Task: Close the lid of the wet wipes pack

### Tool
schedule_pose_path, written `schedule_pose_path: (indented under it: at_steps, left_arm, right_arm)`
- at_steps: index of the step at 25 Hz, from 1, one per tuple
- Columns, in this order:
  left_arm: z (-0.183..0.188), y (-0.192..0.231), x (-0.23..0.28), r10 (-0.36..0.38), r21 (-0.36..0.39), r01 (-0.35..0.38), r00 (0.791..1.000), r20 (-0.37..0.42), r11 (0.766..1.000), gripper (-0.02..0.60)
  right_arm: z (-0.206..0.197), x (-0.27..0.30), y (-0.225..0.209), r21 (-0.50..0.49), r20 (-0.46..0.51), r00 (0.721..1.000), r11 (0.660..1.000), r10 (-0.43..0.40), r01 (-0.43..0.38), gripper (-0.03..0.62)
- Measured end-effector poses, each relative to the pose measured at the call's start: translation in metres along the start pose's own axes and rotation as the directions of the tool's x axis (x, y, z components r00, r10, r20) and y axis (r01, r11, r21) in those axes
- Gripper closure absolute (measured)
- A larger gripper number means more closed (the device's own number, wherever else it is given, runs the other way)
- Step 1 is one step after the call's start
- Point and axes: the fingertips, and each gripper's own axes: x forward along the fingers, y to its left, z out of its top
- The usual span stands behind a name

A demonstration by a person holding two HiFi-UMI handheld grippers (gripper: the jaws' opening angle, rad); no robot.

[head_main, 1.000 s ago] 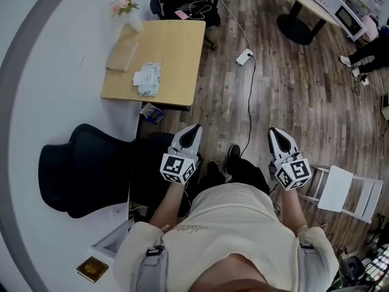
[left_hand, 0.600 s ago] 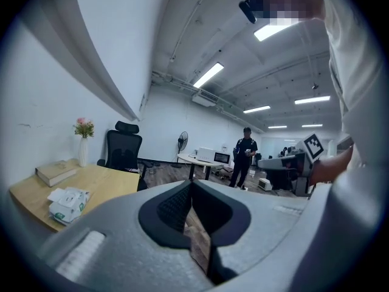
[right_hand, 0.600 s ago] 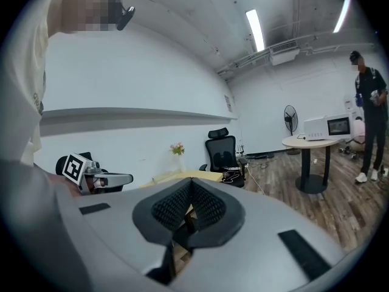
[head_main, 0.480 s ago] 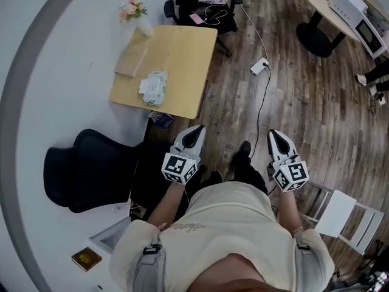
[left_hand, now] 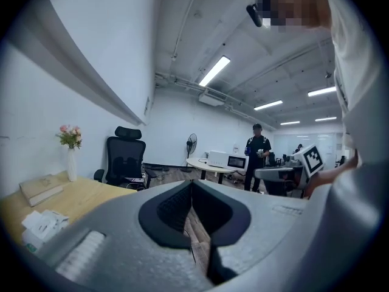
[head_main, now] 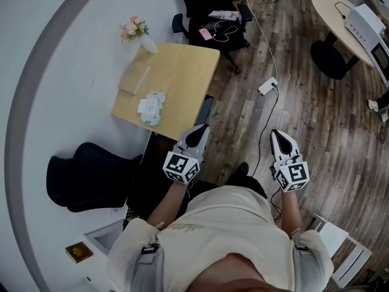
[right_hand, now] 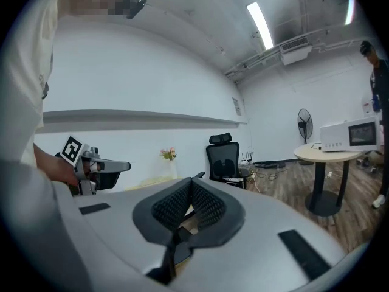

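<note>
The wet wipes pack (head_main: 152, 108) lies on the small wooden table (head_main: 182, 66), near its front left edge, and its white lid flap looks lifted. The left gripper view shows the pack (left_hand: 40, 223) low at the left. My left gripper (head_main: 200, 129) hangs in the air short of the table's near edge, shut and empty. My right gripper (head_main: 276, 134) is level with it over the wooden floor, also shut with nothing in it. In both gripper views the jaws meet tip to tip, left gripper (left_hand: 191, 185) and right gripper (right_hand: 191, 184).
A tan book (head_main: 135, 79) and a vase of pink flowers (head_main: 137, 31) share the table. A black office chair (head_main: 91, 177) stands left of me, another (head_main: 213, 17) behind the table. A power strip (head_main: 267, 87) and cable lie on the floor. A person (left_hand: 256, 156) stands far off.
The table and the wipes pack have come nearer to the grippers in the head view. Both grippers keep the same shut pose in front of the person's body.
</note>
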Motion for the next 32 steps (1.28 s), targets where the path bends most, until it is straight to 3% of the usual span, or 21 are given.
schedule_pose_path:
  at_steps: [14, 19, 26, 32]
  left_arm:
    - [-0.011, 0.03, 0.047, 0.085, -0.027, -0.086, 0.995, -0.046, 0.996, 0.563]
    - [-0.008, 0.058, 0.078, 0.091, -0.052, -0.092, 0.996, -0.022, 0.994, 0.565]
    - [0.019, 0.1, 0.13, 0.075, -0.054, -0.074, 0.997, 0.024, 0.996, 0.563]
    - [0.035, 0.154, 0.138, 0.122, -0.046, -0.12, 0.992, 0.039, 0.992, 0.563]
  right_arm:
    - [-0.011, 0.063, -0.024, 0.017, -0.079, 0.988, 0.991, 0.133, -0.132, 0.592]
    - [0.003, 0.096, -0.038, -0.035, -0.097, 0.986, 0.99, 0.135, -0.139, 0.592]
    - [0.029, 0.154, -0.06, -0.034, -0.111, 0.985, 0.99, 0.132, -0.136, 0.592]
    - [0.054, 0.227, -0.051, -0.055, -0.102, 0.977, 0.979, 0.188, -0.195, 0.592]
